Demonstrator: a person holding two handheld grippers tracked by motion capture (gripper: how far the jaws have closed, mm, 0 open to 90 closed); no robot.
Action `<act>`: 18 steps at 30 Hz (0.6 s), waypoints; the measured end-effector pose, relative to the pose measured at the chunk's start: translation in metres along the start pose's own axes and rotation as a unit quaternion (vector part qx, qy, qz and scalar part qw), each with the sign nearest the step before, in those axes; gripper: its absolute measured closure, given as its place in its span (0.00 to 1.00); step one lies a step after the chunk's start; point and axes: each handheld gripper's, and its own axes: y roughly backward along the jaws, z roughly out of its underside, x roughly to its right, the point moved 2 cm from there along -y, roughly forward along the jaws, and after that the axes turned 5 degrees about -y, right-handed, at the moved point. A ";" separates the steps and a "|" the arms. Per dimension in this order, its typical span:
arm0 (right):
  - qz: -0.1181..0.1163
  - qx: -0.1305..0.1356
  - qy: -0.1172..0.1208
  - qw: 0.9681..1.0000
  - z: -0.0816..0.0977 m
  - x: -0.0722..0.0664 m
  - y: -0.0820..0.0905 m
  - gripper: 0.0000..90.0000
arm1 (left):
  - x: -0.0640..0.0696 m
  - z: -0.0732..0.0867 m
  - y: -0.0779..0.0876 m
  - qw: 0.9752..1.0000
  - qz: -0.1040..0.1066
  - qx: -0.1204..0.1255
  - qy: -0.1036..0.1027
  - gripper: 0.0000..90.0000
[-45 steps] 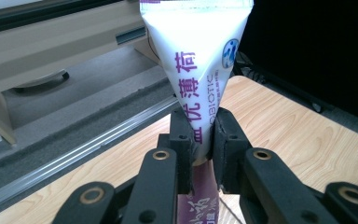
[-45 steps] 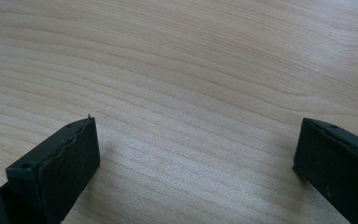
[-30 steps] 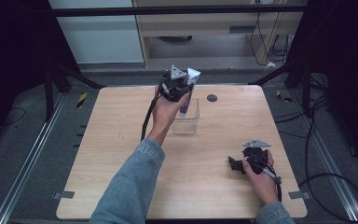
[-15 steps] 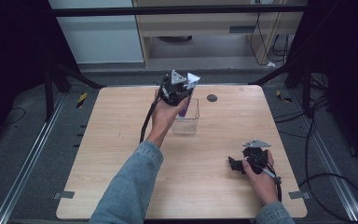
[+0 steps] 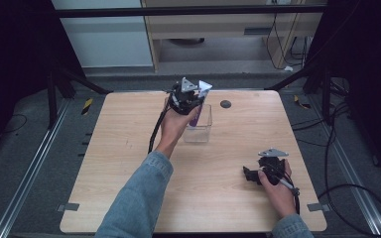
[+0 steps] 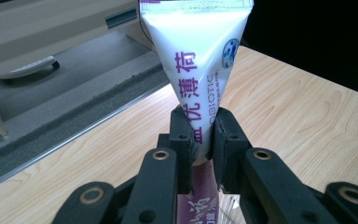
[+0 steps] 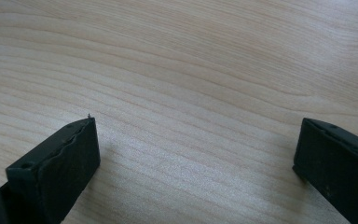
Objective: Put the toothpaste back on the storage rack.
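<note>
My left gripper (image 6: pixel 200 135) is shut on a white and purple tube (image 6: pixel 198 60) with purple lettering, flat crimped end up. In the high view the left gripper (image 5: pixel 194 101) holds the tube (image 5: pixel 196 115) upright over a clear plastic box (image 5: pixel 201 130) at the table's far middle; the tube's purple lower part reaches into the box. My right gripper (image 5: pixel 248 174) rests low at the near right of the wooden table (image 5: pixel 238 198). In the right gripper view its fingers (image 7: pixel 60 168) stand wide apart over bare wood, with nothing between them.
A small dark round spot (image 5: pixel 225 104) sits on the table behind the box to the right. Black cables (image 5: pixel 347 188) lie on the floor right of the table. A shelf unit (image 5: pixel 213 25) stands beyond the far edge.
</note>
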 end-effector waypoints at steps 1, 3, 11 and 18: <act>0.000 0.000 0.000 1.000 0.000 0.000 0.000 0.00 | 0.000 0.001 0.000 1.000 0.001 0.000 0.000 0.88; 0.000 0.000 0.000 1.000 0.000 0.000 0.000 0.00 | 0.000 0.001 -0.001 1.000 0.002 -0.001 -0.002 0.88; 0.000 0.000 0.000 1.000 0.000 0.000 0.000 0.00 | 0.003 0.003 -0.003 1.000 0.006 -0.005 -0.006 0.88; 0.000 -0.001 -0.001 1.000 0.000 0.000 0.000 0.00 | 0.002 0.008 -0.004 1.000 0.007 -0.009 -0.005 0.88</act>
